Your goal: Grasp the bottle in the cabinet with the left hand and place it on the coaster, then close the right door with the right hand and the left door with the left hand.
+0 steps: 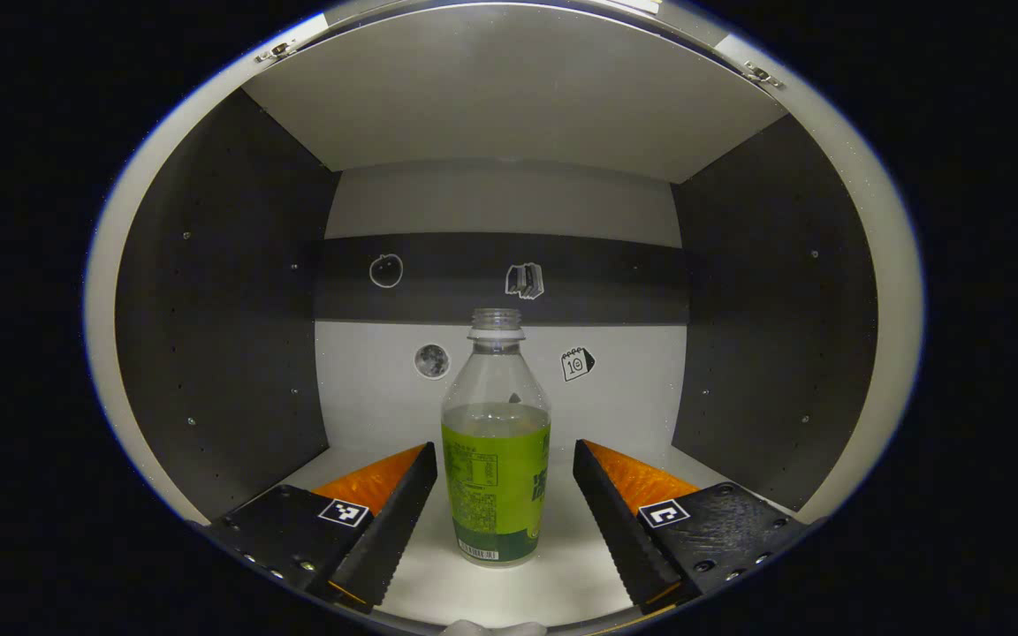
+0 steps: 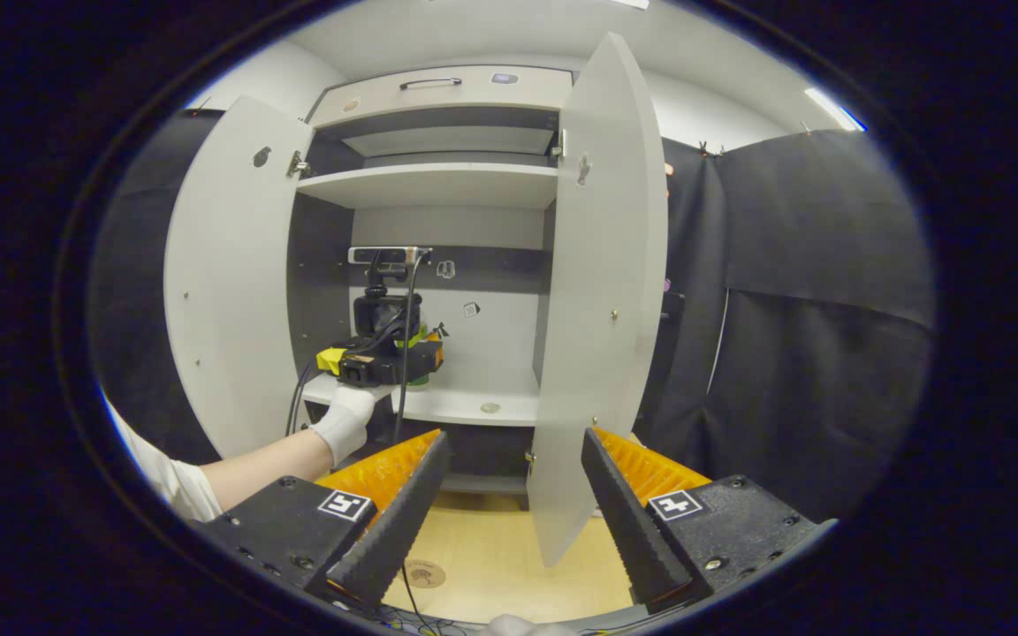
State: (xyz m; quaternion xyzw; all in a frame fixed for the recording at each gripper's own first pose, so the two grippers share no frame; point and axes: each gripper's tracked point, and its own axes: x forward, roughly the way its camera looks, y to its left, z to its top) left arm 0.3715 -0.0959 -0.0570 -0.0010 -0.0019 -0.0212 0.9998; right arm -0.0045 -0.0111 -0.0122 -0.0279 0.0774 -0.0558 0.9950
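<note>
A tall pale cabinet (image 2: 438, 88) stood against the booth's dark wall with both doors swung wide: the left door (image 2: 226, 274) angled out on one side, the right door (image 2: 602, 291) edge-on to the right gripper view. Inside, a pale shelf (image 2: 474, 402) ran between dark side walls, and on it stood the bottle (image 1: 496, 442), upright, uncapped, clear plastic with a green label round its lower half and liquid reaching roughly to the label's top. Small stickers dotted the back panel behind it. The left gripper (image 1: 505, 512) had its fingers spread apart on either side of the bottle, one each side of the label and not touching it, so nothing was gripped. In the right gripper view a gloved hand (image 2: 345, 424) held that tool in at the shelf. The right gripper (image 2: 513, 512) sat well back from the cabinet, fingers likewise parted and empty, above a light wooden floor where a small round coaster (image 2: 423, 573) lay near its left finger. The bottle would probably feel light and thin-walled, apt to dent under a hard squeeze, and being open it could spill if tipped. The labelled lower body looked the best place to take hold, as the label offers more grip than bare plastic.
</note>
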